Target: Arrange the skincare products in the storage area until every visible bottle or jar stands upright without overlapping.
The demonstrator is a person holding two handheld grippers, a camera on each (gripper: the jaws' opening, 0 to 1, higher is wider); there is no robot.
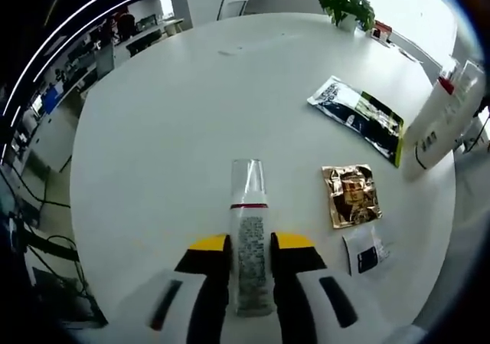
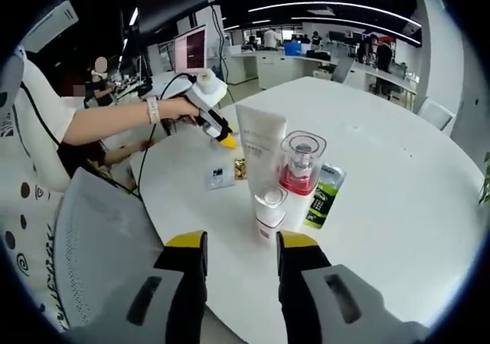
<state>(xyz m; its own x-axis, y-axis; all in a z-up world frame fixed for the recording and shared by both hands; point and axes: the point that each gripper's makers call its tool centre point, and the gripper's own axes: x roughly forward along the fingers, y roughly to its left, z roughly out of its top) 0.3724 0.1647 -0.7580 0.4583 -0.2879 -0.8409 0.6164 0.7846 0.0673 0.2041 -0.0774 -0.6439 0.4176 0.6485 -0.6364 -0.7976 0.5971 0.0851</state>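
My left gripper (image 1: 250,244) is shut on a slim bottle (image 1: 249,229) with a clear cap and a red band, which lies along the jaws with its cap pointing away, over the round white table (image 1: 184,114). In the right gripper view, a white squeeze tube (image 2: 260,149) stands on its cap. A bottle with a clear cap and a red collar (image 2: 300,164) stands upright right behind it. My right gripper (image 2: 241,252) is open with nothing in it, just short of the tube. A person's hand holds the left gripper (image 2: 210,106) beyond them.
Flat sachets lie on the table: a dark one (image 1: 360,118), a gold one (image 1: 351,194) and a small white one (image 1: 364,250). A potted plant (image 1: 348,7) stands at the far edge. A mesh chair back (image 2: 99,237) is at the table's near edge.
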